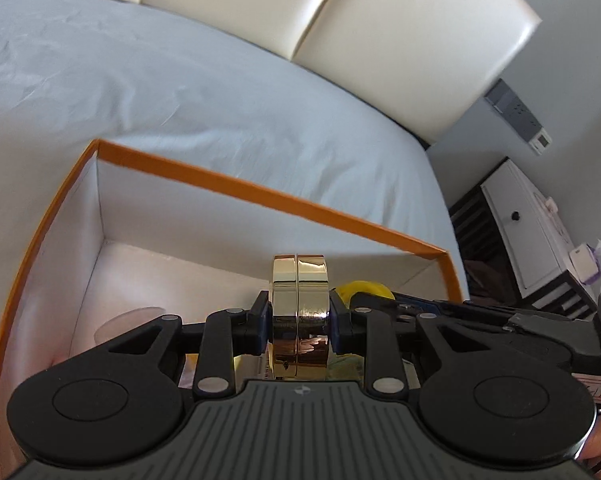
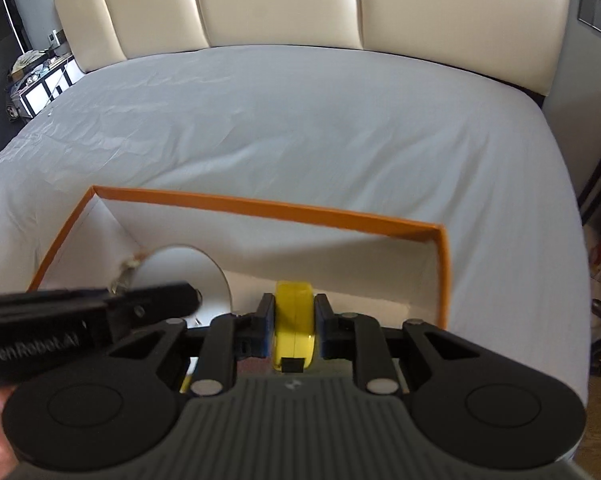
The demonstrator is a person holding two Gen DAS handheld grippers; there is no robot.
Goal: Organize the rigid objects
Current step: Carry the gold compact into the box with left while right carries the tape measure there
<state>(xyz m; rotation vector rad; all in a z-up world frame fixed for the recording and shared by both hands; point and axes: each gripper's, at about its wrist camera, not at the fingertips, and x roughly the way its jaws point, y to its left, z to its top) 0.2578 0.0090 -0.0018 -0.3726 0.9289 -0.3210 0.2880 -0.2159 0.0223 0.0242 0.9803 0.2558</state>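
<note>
You are working over a bed (image 2: 300, 128) with a pale grey-white, lightly creased sheet, lit evenly by soft daylight. Behind it stands a cream padded headboard (image 2: 276, 0) in vertical panels, against a light grey wall (image 1: 572, 40). A grey switch panel (image 1: 516, 114) sits on that wall. A white bedside cabinet (image 1: 516, 224) with a dark knob stands beside the bed; the opposite side holds what looks like a cluttered nightstand (image 2: 40, 80).
</note>
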